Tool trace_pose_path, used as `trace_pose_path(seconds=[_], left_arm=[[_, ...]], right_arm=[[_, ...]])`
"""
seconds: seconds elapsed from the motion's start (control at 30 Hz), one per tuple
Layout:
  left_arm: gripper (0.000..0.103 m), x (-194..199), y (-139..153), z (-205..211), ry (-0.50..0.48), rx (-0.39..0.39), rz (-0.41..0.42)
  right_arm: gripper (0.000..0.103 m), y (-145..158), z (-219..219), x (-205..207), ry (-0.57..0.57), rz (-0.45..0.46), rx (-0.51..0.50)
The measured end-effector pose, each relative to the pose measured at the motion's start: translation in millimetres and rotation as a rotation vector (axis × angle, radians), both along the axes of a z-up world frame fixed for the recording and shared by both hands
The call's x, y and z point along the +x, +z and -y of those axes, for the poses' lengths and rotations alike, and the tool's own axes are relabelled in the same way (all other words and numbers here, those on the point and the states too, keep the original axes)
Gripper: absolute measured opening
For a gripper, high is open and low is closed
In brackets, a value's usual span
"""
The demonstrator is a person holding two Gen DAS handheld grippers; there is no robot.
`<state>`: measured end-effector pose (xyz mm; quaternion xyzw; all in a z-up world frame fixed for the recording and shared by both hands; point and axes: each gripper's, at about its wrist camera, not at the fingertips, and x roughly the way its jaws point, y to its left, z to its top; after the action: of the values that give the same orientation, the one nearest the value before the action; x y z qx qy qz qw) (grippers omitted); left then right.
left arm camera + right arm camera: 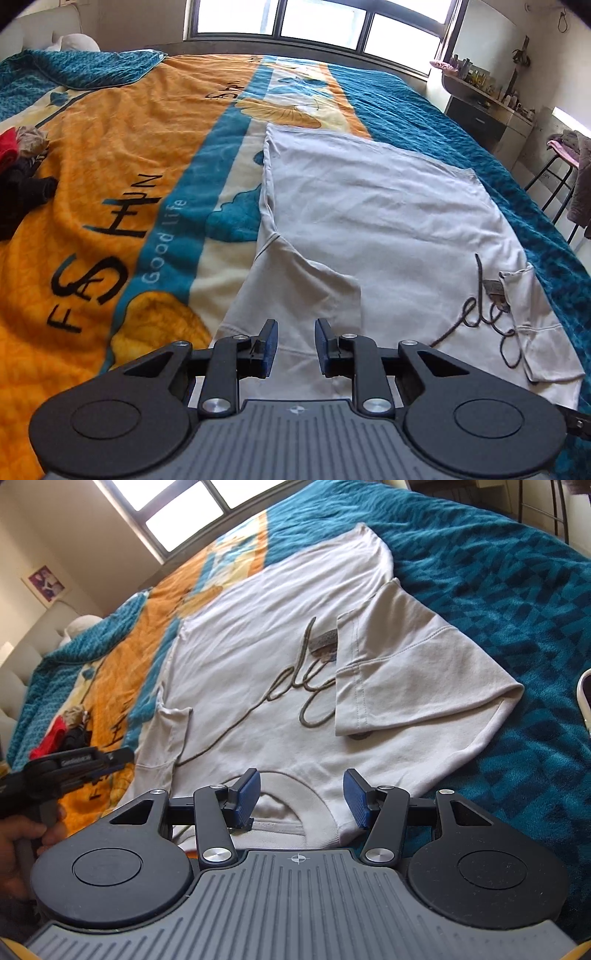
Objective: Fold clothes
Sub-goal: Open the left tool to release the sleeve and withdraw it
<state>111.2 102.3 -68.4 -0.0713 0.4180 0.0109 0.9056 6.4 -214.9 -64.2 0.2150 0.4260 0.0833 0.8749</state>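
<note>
White T-shirt (258, 657): spread flat on the bed's blanket (498, 602), both sleeves folded inward over the body. The right-hand sleeve (406, 672) covers part of the dark script lettering (291, 686), leaving it unreadable. The collar (280, 805) is partly hidden behind the right tool (301, 797), whose blue pads stand apart, holding nothing. The left tool (295, 347) hovers over the shirt's folded sleeve, pads narrowly apart, empty (whether they brush the cloth, cannot tell). A clothes pile (22, 166) beyond the shirt's left edge is cut off by the frame.
</note>
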Motion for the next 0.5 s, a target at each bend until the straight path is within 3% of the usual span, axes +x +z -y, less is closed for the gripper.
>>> trace_pose_path(seconds=[0.1, 0.2, 0.3, 0.4, 0.5], left_arm=[[0.018, 31.6, -23.9, 10.3, 0.020, 0.024, -0.052], [0.018, 30.7, -27.2, 35.9, -0.129, 0.045, -0.021], [0.028, 10.8, -15.0, 50.1, -0.275, -0.015, 0.006], [0.030, -22.1, 7.6, 44.7, -0.255, -0.062, 0.030], [0.038, -50.0, 25.2, 25.3, -0.169, -0.075, 0.037]], right_arm=[[0.056, 0.6, 4.6, 0.4, -0.013, -0.002, -0.007], [0.056, 0.3, 7.4, 1.3, -0.020, -0.008, -0.011], [0.056, 1.5, 7.1, 1.7, -0.015, -0.002, -0.009], [0.056, 3.5, 5.5, 0.7, -0.008, 0.008, -0.004], [0.056, 4.3, 4.3, -0.8, -0.004, 0.013, -0.001]])
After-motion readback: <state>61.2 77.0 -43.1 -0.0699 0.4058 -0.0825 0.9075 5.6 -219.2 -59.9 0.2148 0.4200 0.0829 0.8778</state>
